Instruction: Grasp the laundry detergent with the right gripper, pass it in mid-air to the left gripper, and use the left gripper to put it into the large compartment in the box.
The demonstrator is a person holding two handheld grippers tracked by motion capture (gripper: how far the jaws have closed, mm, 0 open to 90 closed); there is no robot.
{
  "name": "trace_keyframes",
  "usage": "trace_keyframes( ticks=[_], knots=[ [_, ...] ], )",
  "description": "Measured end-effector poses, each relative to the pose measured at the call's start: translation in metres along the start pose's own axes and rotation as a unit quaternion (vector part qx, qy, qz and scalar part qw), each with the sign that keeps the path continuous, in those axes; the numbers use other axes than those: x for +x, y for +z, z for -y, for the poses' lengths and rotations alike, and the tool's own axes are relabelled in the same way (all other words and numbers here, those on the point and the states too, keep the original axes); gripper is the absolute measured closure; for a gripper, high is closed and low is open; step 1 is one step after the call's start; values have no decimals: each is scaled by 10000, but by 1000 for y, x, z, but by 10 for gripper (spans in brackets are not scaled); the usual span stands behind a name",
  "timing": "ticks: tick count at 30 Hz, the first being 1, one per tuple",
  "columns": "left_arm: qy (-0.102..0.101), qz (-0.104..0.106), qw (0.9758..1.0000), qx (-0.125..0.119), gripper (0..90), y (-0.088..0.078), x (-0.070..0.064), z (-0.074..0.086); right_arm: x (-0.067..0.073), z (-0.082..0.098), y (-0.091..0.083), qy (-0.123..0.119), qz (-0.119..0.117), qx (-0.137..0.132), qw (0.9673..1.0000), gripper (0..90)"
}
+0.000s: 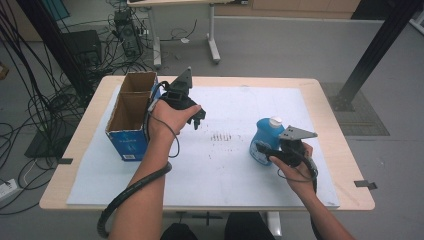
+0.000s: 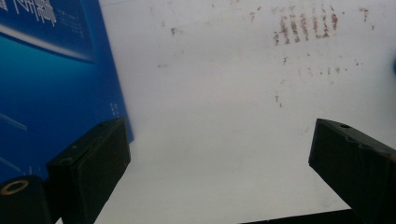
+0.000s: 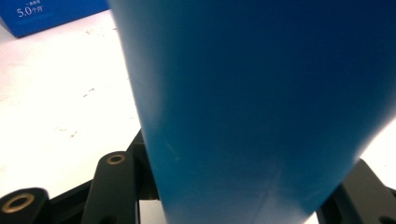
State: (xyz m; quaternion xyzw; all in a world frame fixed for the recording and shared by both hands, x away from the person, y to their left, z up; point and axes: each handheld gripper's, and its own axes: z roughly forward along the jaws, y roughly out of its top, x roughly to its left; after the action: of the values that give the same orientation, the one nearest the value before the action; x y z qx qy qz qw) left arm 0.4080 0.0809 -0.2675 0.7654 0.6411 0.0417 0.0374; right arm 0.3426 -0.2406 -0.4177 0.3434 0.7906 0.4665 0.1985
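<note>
The left gripper [image 1: 196, 120] hangs with its jaws spread apart and nothing between them, the open cardboard box [image 1: 131, 114] just beside it on its left. In the left gripper view, the box's blue wall [image 2: 51, 88] stands close by the left jaw, and brown smudges [image 2: 303, 28] mark the white sheet [image 2: 210, 116] ahead. The right gripper [image 1: 265, 150] is clamped on the blue bottle [image 1: 265, 140], which stands upright on the sheet directly before it. The grip looks low on the body, so the bottle could tilt or slip if lifted quickly, and its height could catch the box rim. The right gripper view shows the bottle's smooth blue wall [image 3: 261, 102] pressed between the jaws, which the high view leaves half hidden; the high view alone shows its white cap [image 1: 275, 121].
</note>
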Motion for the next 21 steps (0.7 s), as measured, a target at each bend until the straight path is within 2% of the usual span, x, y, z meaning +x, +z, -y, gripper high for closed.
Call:
trace_keyframes(
  ticks=[3, 8, 11, 12, 13, 14, 15, 16, 17, 18, 19, 21],
  knots=[
    [121, 31, 9999, -32, 59, -5, 0, -3, -3, -4, 1, 94, -68, 75, 9999, 445],
    [295, -22, 9996, -43, 59, -15, 8, -6, -7, -12, 3, 116, -148, 169, 9997, 444],
    [466, -21, 9989, -84, 57, -21, 13, -7, -10, -24, 3, 85, -279, 231, 9993, 443],
    [466, -21, 9989, -84, 57, -21, 13, -7, -11, -29, 3, 55, -342, 259, 9991, 443],
    [634, -48, 9979, -87, 57, -26, 17, -8, -12, -34, 3, 23, -395, 290, 9988, 443],
    [634, -48, 9979, -87, 57, -26, 17, -8, -12, -34, 3, 23, -395, 290, 9988, 443],
    [692, -60, 9975, -87, 57, -28, 18, -8, -13, -42, 3, -15, -459, 328, 9984, 442],
    [875, -57, 9960, -145, 57, -34, 20, -10, -14, -53, 3, -69, -557, 384, 9977, 442],
    [971, -62, 9951, -150, 57, -37, 21, -11, -16, -60, 4, -117, -623, 416, 9971, 442],
    [971, -62, 9951, -150, 57, -37, 21, -11, -16, -60, 4, -117, -623, 416, 9971, 442],
    [1170, -85, 9929, -191, 57, -44, 21, -12, -17, -73, 6, -216, -759, 505, 9956, 442],
    [1390, -119, 9901, -173, 59, -51, 22, -14, -17, -84, 9, -337, -857, 591, 9940, 441]
  ],
)
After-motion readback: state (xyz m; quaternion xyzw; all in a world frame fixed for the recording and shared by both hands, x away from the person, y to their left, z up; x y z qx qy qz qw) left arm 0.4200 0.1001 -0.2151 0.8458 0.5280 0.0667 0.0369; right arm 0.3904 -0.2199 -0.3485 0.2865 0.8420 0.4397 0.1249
